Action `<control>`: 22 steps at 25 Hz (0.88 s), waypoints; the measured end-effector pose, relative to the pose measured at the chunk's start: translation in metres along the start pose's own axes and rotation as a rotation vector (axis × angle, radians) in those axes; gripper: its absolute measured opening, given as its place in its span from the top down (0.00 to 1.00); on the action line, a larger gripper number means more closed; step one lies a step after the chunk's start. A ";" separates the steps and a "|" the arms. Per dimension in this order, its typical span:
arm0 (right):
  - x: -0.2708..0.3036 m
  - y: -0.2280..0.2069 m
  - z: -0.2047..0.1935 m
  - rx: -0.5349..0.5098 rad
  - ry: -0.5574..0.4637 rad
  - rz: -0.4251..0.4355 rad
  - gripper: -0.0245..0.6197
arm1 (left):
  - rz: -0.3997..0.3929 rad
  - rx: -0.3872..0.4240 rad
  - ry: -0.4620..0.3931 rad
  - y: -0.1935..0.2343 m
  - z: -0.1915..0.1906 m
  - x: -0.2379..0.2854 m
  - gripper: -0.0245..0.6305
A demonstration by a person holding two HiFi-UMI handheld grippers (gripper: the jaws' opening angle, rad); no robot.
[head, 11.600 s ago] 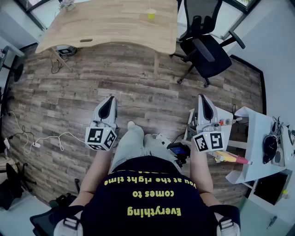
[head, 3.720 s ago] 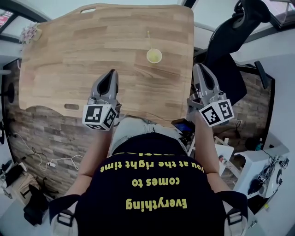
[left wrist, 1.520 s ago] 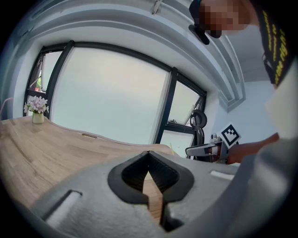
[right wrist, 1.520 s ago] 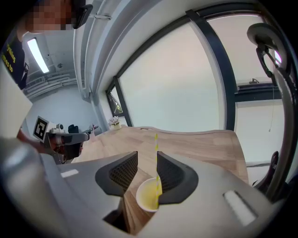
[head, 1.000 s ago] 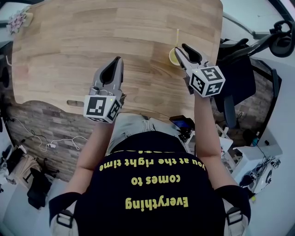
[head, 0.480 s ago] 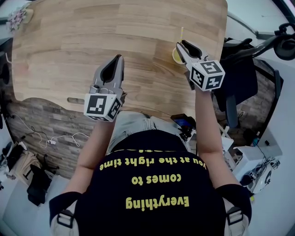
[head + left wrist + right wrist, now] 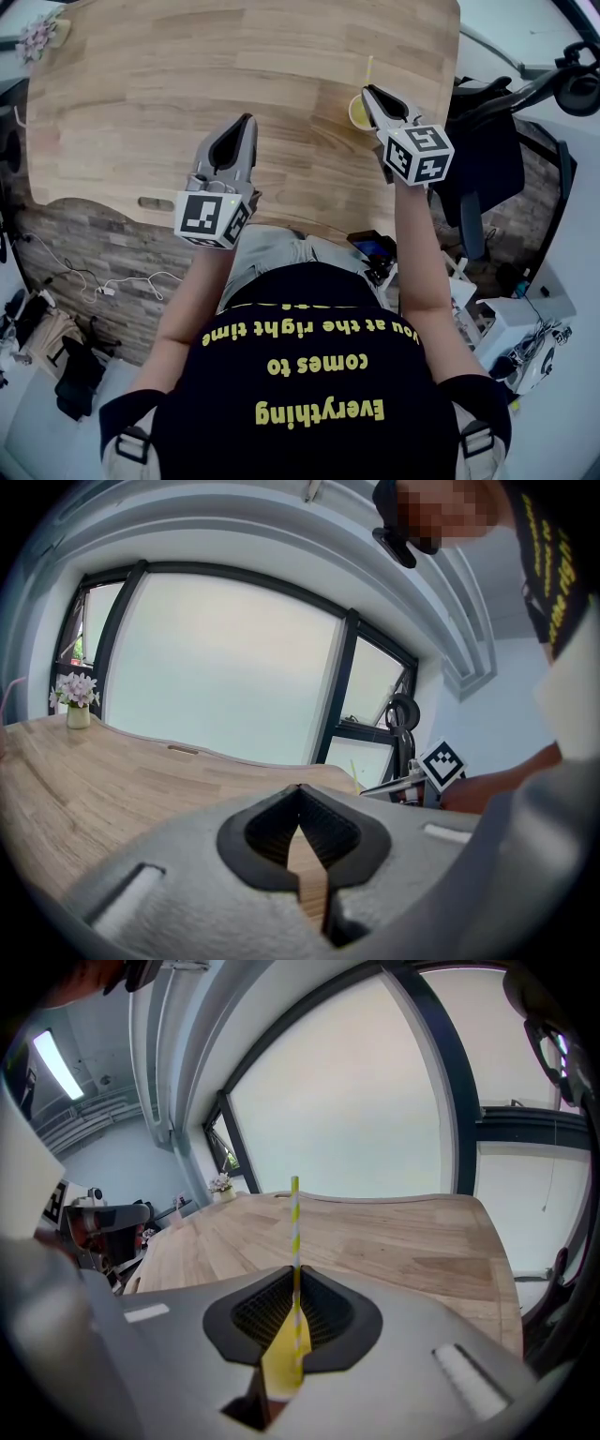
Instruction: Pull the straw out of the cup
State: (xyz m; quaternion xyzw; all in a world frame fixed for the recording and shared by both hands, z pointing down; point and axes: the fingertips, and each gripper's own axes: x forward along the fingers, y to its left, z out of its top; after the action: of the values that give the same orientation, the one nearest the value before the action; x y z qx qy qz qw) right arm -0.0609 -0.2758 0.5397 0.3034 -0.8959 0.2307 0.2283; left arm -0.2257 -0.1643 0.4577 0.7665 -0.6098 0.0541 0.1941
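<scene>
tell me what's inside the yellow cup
A yellow-and-white striped straw stands in the cup, and the right tongs have just been closing on it. The tongs cover the cup's bottom, so any liquid is unseen.

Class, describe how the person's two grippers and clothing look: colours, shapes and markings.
The left gripper and right gripper are alike. Each has a grey moulded body tapering to a beak, lined inside with black ribbed pads. Each carries a white marker cube printed with black square patterns. No cables show on either. The person wears a dark short-sleeved T-shirt with yellow lettering.
</scene>
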 end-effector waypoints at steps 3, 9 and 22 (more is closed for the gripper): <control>-0.005 0.001 0.001 0.005 -0.015 -0.003 0.91 | -0.004 0.001 -0.002 -0.002 0.000 -0.002 0.96; -0.019 0.003 0.015 -0.010 -0.093 -0.014 0.91 | -0.009 0.015 -0.014 -0.008 0.004 -0.006 0.96; -0.068 0.021 0.066 -0.082 -0.348 -0.004 0.91 | -0.013 0.029 -0.048 -0.024 0.014 -0.020 0.96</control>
State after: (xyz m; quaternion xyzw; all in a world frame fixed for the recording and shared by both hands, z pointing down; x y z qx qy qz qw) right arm -0.0443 -0.2678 0.4445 0.3311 -0.9299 0.1373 0.0825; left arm -0.2101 -0.1469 0.4334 0.7741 -0.6086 0.0433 0.1688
